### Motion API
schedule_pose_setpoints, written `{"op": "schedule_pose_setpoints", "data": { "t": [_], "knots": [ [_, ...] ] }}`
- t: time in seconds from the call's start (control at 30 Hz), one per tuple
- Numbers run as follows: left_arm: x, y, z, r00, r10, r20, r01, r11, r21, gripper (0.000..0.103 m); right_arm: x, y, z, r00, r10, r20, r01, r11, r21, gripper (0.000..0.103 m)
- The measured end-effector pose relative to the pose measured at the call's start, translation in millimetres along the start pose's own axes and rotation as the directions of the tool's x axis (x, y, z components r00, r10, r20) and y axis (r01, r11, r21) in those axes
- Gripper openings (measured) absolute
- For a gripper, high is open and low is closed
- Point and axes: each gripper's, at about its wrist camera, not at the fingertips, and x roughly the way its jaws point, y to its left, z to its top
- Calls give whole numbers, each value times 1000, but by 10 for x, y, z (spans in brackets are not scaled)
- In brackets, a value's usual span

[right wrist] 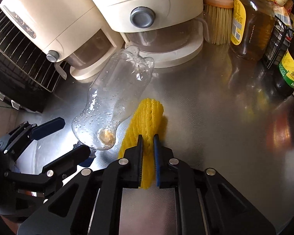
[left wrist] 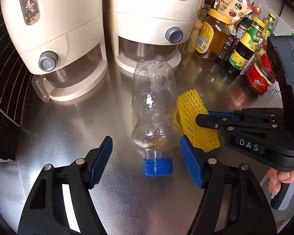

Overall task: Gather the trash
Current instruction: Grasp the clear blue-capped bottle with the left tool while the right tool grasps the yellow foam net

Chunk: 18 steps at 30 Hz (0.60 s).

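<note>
A clear empty plastic bottle [left wrist: 153, 105] with a blue cap [left wrist: 158, 166] lies on the steel counter, cap toward me. My left gripper [left wrist: 147, 160] is open, its blue pads on either side of the bottle's neck, not touching. The bottle also shows in the right wrist view [right wrist: 115, 98]. A yellow foam fruit net [left wrist: 196, 117] lies just right of the bottle. My right gripper [right wrist: 148, 154] is shut on the yellow foam net [right wrist: 145, 117], which still rests on the counter. The right gripper also shows in the left wrist view [left wrist: 200, 120].
Two cream dispensers [left wrist: 54, 35] [left wrist: 151, 19] stand behind the bottle. Sauce jars and bottles [left wrist: 243, 45] crowd the back right, with a honey jar [right wrist: 250, 19] and a brush [right wrist: 217, 19]. A wire rack [left wrist: 4, 74] is at the left.
</note>
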Motion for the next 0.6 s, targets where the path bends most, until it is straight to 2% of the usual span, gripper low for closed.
{"op": "schedule_pose_setpoints", "data": {
  "t": [0.47, 0.53, 0.57, 0.6],
  "knots": [
    [433, 99, 274, 999, 2, -45, -4, 999, -54, 67, -148, -298, 72, 999, -30, 17, 29, 999, 31, 11],
    [484, 112, 313, 998, -8, -54, 5, 998, -61, 63, -152, -313, 70, 999, -30, 12, 29, 999, 32, 11],
    [506, 117, 317, 998, -27, -62, 22, 997, -71, 56, -155, -320, 70, 1000, -29, 11, 29, 999, 33, 11],
    [508, 123, 318, 998, -27, -61, 22, 996, -81, 56, -157, -322, 68, 1000, -27, 1, 27, 999, 36, 11]
  ]
}}
